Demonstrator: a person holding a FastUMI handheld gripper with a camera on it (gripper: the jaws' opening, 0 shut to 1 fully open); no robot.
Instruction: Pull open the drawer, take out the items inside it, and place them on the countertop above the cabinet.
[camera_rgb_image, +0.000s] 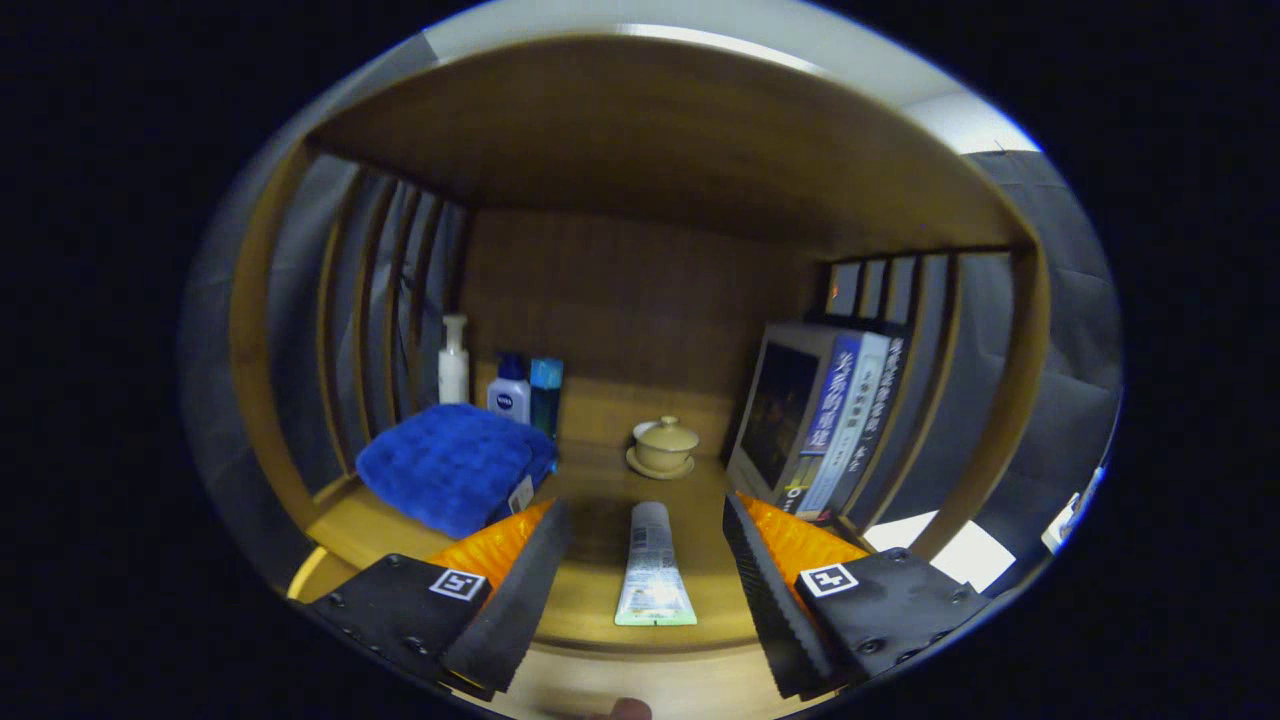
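Observation:
A white squeeze tube (652, 568) lies flat on the wooden countertop (600, 600), cap pointing away, its crimped end toward me. My gripper (647, 515) is open, and the tube rests between its two fingers with a clear gap on each side. Neither finger touches the tube. The left finger's tip (553, 520) is close to a folded blue towel (452, 462).
Behind the towel stand a white pump bottle (453, 362), a blue-capped lotion bottle (509, 390) and a teal box (546, 392). A lidded beige cup on a saucer (663, 447) sits beyond the tube. Books (822, 418) lean at the right. A shelf board (650, 130) roofs the space.

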